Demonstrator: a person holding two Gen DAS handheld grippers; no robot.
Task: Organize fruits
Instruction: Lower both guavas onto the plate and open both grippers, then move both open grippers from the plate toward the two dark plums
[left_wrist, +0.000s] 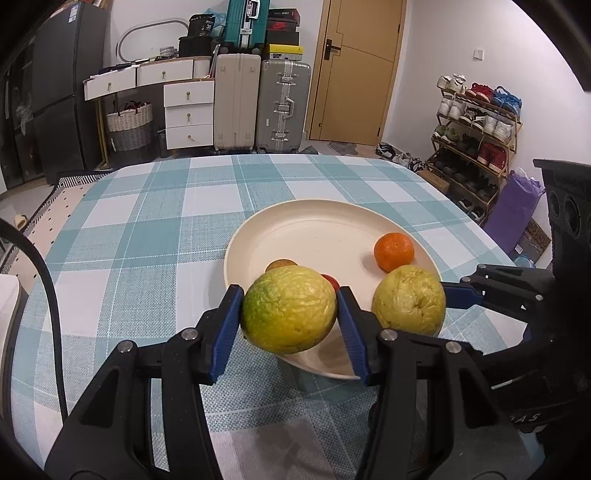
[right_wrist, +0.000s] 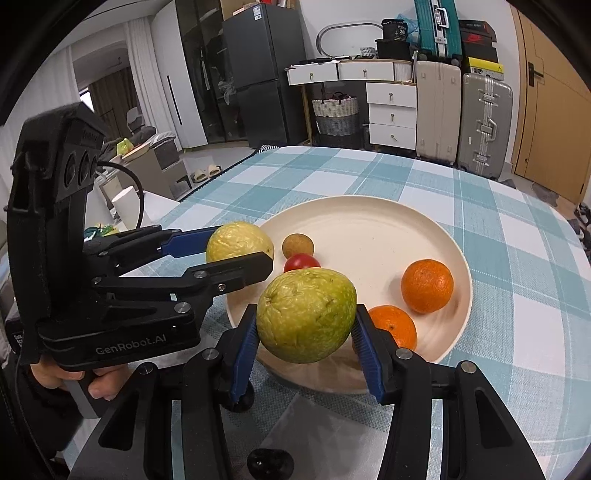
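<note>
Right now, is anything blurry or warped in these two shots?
Left wrist view: fisheye bends the door and table edge; held guava sharp. Right wrist view: dark corner vignetting, slight smear beside the far orange on the plate.

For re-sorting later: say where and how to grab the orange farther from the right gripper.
I'd take the farther orange across its widest middle, from above, fingers left and right. It is round, and the plate lies bare on those sides; the nearer orange crowds its front.
</note>
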